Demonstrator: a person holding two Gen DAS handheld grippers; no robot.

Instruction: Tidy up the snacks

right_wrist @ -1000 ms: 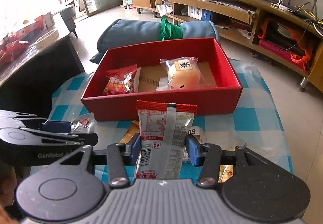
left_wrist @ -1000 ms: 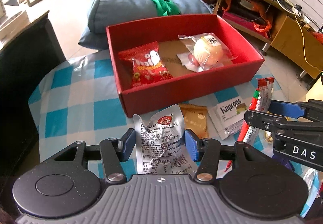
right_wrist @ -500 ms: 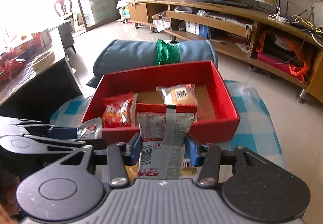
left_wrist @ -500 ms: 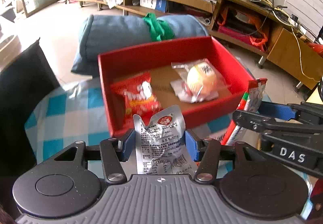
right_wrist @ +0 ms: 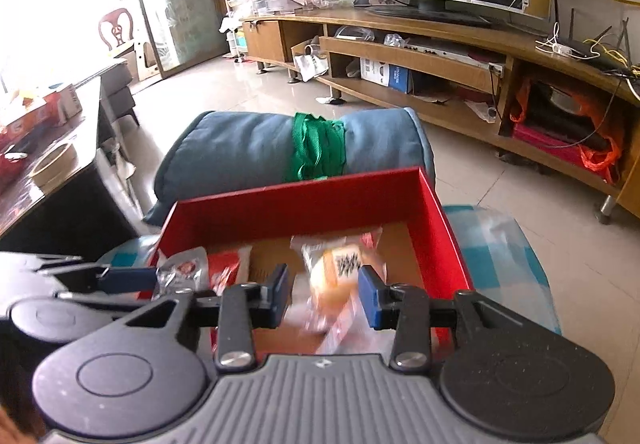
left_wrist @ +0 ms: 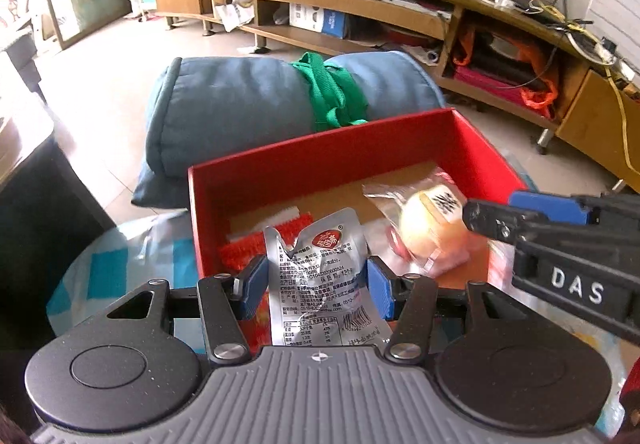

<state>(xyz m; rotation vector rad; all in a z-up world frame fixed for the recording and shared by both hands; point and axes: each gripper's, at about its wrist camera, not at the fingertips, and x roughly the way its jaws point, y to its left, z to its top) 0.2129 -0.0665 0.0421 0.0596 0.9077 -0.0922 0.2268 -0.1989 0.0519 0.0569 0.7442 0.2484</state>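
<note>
Now right claw (right_wrist: 323,297) emptied, closing, snack pack gone; left claw (left_wrist: 314,286) gripping silver pouch (left_wrist: 320,280) over red box (left_wrist: 304,168).

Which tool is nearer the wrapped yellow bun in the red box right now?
Right. The right tool hangs directly over the bun, which shows between its fingers. The left tool, gripping the silver pouch, is off to the bun's left.

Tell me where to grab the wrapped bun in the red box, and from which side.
Pinch the flat clear wrapper end sticking out past the bun toward the far wall, coming down from above. The bun looks round and soft, and the walls of the red box would likely block a sideways approach.
</note>
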